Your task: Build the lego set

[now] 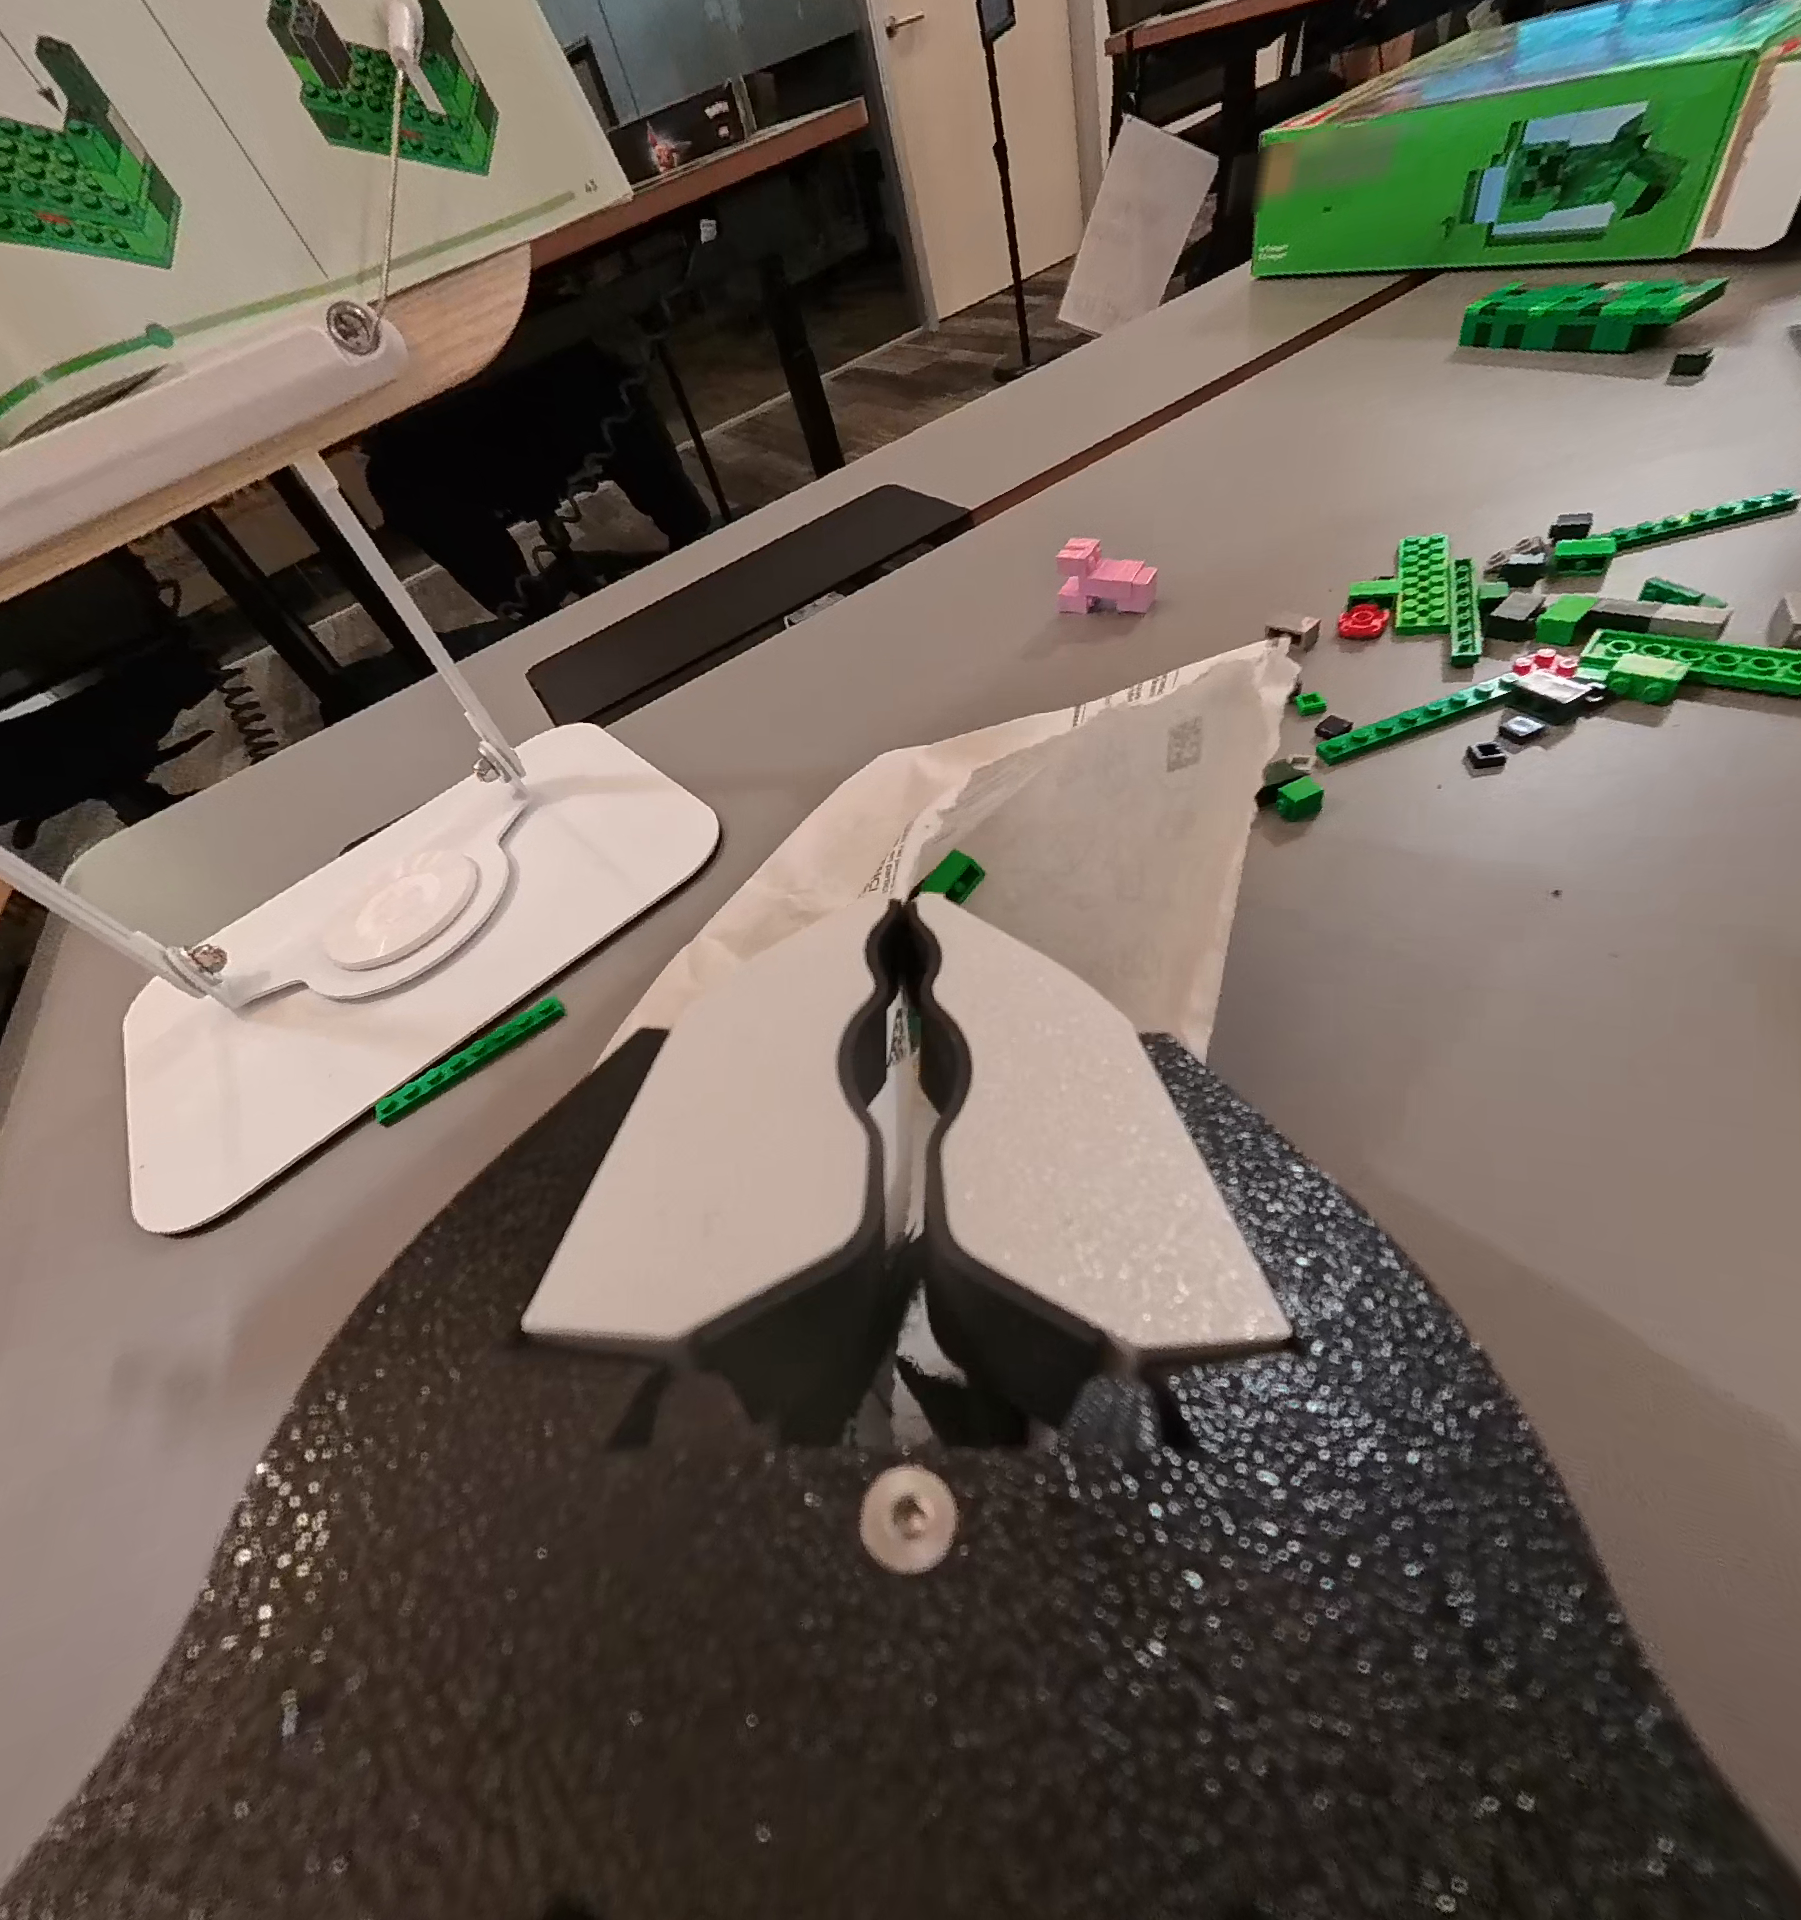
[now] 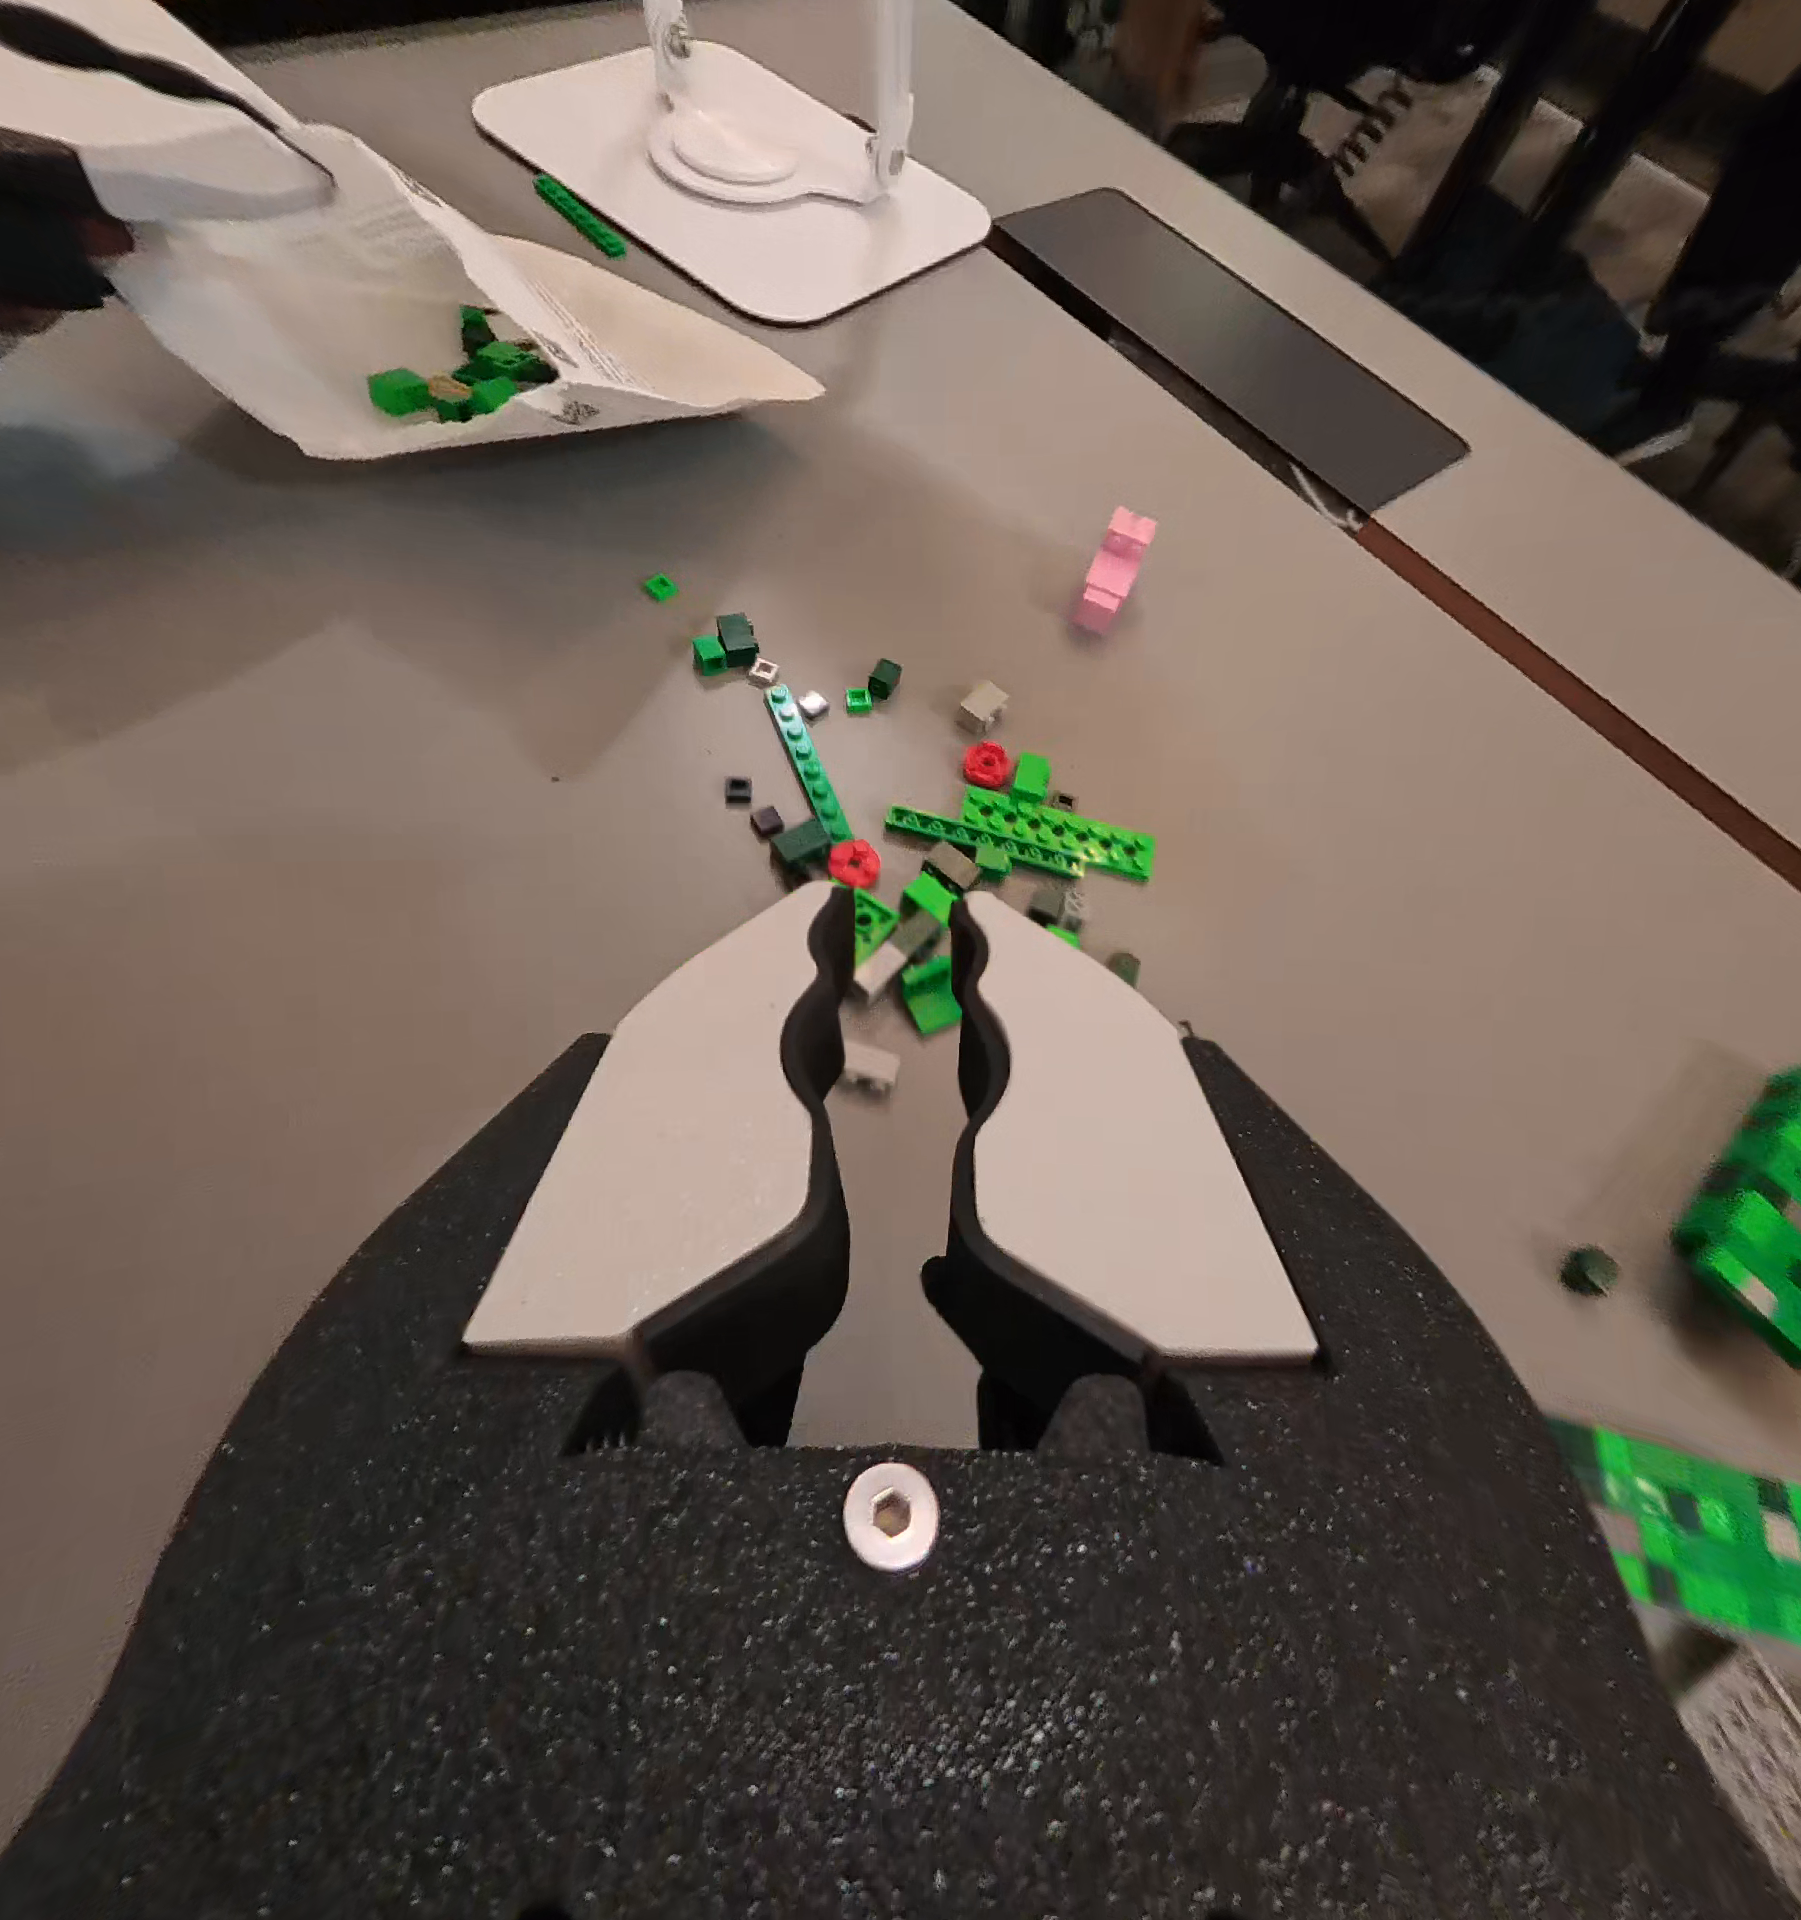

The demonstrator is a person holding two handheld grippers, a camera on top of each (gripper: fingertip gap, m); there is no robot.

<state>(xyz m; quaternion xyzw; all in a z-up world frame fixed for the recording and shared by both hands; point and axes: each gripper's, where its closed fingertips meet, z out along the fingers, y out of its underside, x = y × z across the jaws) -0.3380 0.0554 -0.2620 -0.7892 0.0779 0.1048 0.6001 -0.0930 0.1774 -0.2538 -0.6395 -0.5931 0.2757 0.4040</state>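
Loose bricks [image 2: 937, 862] under right tool [image 2: 901, 904]

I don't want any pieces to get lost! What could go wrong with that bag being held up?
The left gripper pinches the white paper bag, tilted with its mouth open. Green bricks sit near the opening and could spill out and scatter. Some might roll toward the table edge or mix into the loose pile.
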